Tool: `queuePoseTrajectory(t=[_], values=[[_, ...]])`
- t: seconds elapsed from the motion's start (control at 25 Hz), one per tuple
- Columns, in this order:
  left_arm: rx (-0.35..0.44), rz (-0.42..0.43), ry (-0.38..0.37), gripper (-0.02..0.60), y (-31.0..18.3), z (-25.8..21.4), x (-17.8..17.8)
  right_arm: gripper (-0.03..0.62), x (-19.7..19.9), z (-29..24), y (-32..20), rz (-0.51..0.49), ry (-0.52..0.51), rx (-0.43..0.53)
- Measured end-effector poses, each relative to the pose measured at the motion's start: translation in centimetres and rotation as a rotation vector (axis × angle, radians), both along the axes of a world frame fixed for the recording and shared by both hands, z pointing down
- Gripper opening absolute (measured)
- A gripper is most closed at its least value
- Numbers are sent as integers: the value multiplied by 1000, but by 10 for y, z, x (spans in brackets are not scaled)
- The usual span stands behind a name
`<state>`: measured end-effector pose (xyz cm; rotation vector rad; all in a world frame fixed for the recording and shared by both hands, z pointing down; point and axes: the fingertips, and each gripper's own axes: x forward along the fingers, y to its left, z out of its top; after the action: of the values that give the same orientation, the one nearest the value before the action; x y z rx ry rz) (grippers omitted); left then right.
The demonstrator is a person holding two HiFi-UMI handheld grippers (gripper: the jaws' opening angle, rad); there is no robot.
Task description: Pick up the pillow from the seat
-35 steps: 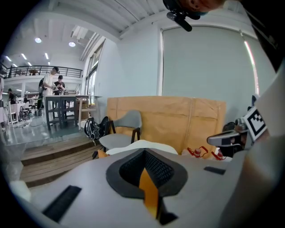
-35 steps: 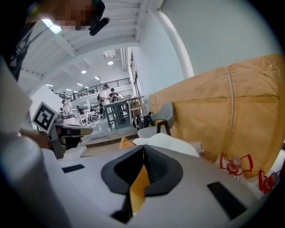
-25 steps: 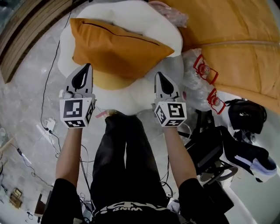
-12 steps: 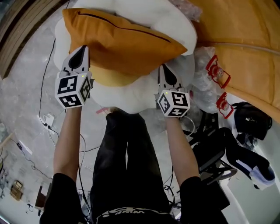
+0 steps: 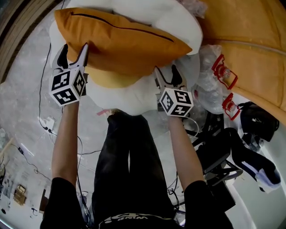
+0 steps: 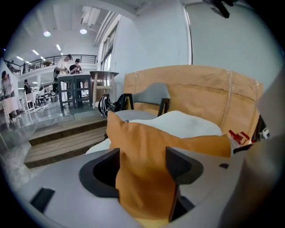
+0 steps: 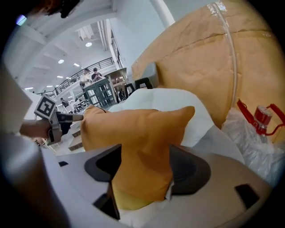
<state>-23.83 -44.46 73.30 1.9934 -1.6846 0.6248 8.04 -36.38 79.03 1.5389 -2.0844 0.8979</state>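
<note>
Left gripper (image 5: 73, 50) and right gripper (image 5: 166, 74) at the ends of the pillow (image 5: 120, 44).
The left gripper's jaws have just opened wide around the pillow's left corner without pinching it. The pillow lies on the white seat (image 5: 147, 13), long axis left to right. The right gripper's jaws, also just opened, bracket its right corner, equally near.

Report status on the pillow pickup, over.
Jaws just opened: left gripper and right gripper each straddle a pillow corner, unclamped. Pillow on white seat. Nothing blocking.
</note>
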Motion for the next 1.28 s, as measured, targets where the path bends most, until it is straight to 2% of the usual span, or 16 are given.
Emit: queuePoseTrajectory(t=[0.08, 0.28, 0.6, 0.68, 0.8, 0.92, 1.08, 1.16, 1.28], values=[[6, -5, -21, 324, -5, 5, -4, 328, 0, 7, -4, 16, -12, -9], [2, -3, 5, 342, -11, 17, -6, 337, -6, 19, -14, 18, -33, -21], [-10, 2, 70, 344, -15, 25, -3, 336, -6, 29, -26, 14, -62, -43], [-11, 17, 82, 327, -16, 25, -2, 336, -6, 29, -27, 21, -57, -38], [-13, 38, 93, 279, -16, 25, 2, 286, -4, 32, -26, 34, -23, -35], [-45, 46, 112, 167, -14, 29, 5, 189, -1, 37, -26, 62, -10, -40], [-98, 73, 134, 51, -5, 33, 9, 85, -4, 38, -21, 66, -10, -44], [-109, 95, 121, 26, 1, 33, 12, 49, -7, 39, -17, 65, -20, -57], [-113, 96, 127, 25, 6, 32, 12, 44, -8, 40, -13, 71, -50, -74]])
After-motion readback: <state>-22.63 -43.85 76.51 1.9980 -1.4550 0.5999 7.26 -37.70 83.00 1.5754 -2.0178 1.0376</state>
